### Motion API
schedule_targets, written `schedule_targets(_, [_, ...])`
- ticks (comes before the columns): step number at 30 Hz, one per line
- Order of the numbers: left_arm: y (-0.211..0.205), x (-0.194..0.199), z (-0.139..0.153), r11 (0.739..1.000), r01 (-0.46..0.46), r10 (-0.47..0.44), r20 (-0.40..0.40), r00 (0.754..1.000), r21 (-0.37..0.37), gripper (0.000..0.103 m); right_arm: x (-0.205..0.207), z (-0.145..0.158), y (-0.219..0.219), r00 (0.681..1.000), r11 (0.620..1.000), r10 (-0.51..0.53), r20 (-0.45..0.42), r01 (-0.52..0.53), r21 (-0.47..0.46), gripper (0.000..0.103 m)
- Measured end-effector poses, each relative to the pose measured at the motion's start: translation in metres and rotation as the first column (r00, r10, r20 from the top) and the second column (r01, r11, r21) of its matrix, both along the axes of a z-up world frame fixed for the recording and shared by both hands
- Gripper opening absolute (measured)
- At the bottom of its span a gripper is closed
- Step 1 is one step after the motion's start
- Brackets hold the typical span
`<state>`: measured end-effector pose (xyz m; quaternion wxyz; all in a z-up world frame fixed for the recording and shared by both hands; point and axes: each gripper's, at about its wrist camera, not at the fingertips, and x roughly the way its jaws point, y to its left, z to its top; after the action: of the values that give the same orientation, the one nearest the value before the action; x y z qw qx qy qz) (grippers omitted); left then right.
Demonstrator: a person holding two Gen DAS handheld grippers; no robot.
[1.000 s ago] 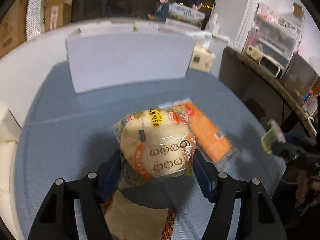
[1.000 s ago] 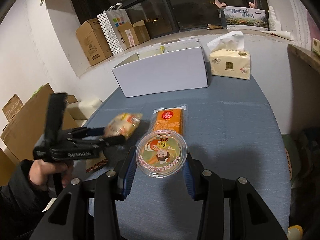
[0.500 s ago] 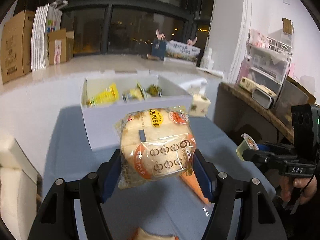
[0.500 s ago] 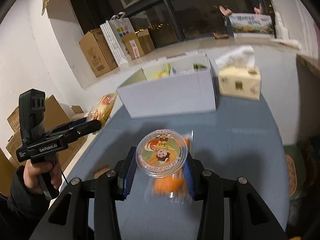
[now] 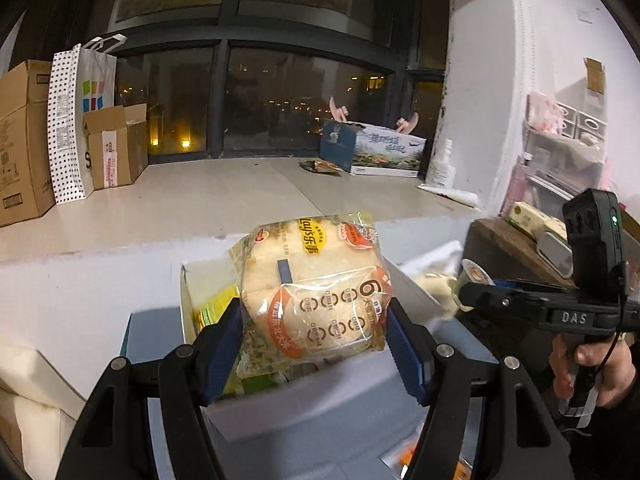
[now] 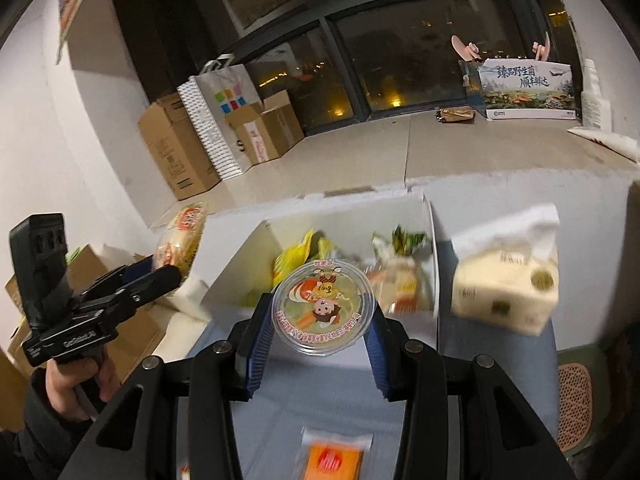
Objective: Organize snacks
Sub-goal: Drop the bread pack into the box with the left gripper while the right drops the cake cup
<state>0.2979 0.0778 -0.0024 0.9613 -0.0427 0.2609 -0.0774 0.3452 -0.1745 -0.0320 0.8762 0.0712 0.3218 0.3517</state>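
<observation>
My left gripper (image 5: 314,316) is shut on a clear bag of rice crackers (image 5: 312,288) and holds it in the air above the near edge of the open white box (image 5: 256,416). My right gripper (image 6: 320,316) is shut on a round jelly cup (image 6: 322,312) with a cartoon lid, held in front of the same white box (image 6: 240,276), which holds several snack packets (image 6: 294,256). The right gripper with the cup shows at the right of the left wrist view (image 5: 472,280). The left gripper with the bag shows at the left of the right wrist view (image 6: 180,240).
An orange snack packet (image 6: 334,460) lies on the blue table (image 6: 492,344) near me. A tissue box (image 6: 504,292) stands right of the white box. Cardboard boxes (image 6: 180,152) and a paper bag sit on the window ledge behind. A shelf (image 5: 560,168) is at the right.
Both grippers have risen and moved forward with their loads. The crackers bag went from table level to over the white box. The jelly cup came up close to the box front.
</observation>
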Motion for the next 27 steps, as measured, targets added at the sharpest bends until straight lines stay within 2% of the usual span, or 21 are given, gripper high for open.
schedule_targets(4, [0.007,0.038,-0.013,1.000,-0.020,0.021,-0.052,0.998,0.021,0.074,0.047,-0.002,0.022,0.999,1.000,-0.020,-0.038,0.020,-0.024,0.047])
schedule_targets(5, [0.009,0.047,-0.020,1.000,-0.020,0.022,-0.086,0.996,0.021,0.076,0.055,-0.005,0.027,0.998,0.999,-0.025,-0.050,0.024,-0.034,0.047])
schedule_targets(6, [0.012,0.059,-0.033,0.999,-0.020,0.023,-0.148,0.989,0.025,0.084,0.068,-0.008,0.035,0.998,0.999,-0.021,-0.061,0.018,-0.049,0.051])
schedule_targets(7, [0.014,0.063,-0.040,0.999,-0.033,0.039,-0.174,0.984,0.033,0.095,0.075,-0.010,0.039,0.998,0.998,-0.032,-0.059,0.029,-0.062,0.074])
schedule_targets(8, [0.019,0.066,-0.051,0.997,-0.066,0.072,-0.208,0.976,0.034,0.098,0.081,-0.013,0.042,0.997,0.996,-0.050,-0.058,0.046,-0.076,0.091])
schedule_targets(9, [0.023,0.063,-0.056,0.997,-0.072,0.074,-0.214,0.974,0.018,0.102,0.087,-0.015,0.043,0.995,0.994,-0.076,-0.060,0.071,-0.077,0.103])
schedule_targets(11, [0.031,0.052,-0.064,0.997,-0.067,0.060,-0.205,0.977,-0.026,0.103,0.090,-0.018,0.038,0.994,0.997,-0.075,-0.078,0.073,-0.028,0.103])
schedule_targets(13, [0.033,0.044,-0.068,0.998,-0.062,0.059,-0.207,0.977,-0.010,0.103,0.087,-0.023,0.033,0.992,0.999,-0.047,-0.116,0.050,0.018,0.103])
schedule_targets(18, [0.027,0.016,-0.063,0.998,-0.051,0.056,-0.179,0.982,0.030,0.103,0.064,-0.027,0.025,0.993,0.998,-0.068,-0.094,0.067,-0.009,0.103])
schedule_targets(22, [0.020,-0.026,-0.047,1.000,-0.022,0.022,-0.130,0.991,-0.002,0.103,0.026,-0.021,0.022,0.997,0.995,-0.066,-0.037,0.063,-0.076,0.103])
schedule_targets(24, [0.016,-0.057,-0.044,0.999,-0.023,0.019,-0.107,0.994,-0.031,0.103,-0.009,-0.021,0.016,0.994,0.984,-0.111,0.020,0.112,-0.140,0.103])
schedule_targets(27, [0.007,-0.102,-0.050,0.998,-0.029,0.024,-0.103,0.994,-0.049,0.103,-0.054,-0.036,0.009,0.992,0.967,-0.126,0.021,0.128,-0.220,0.103])
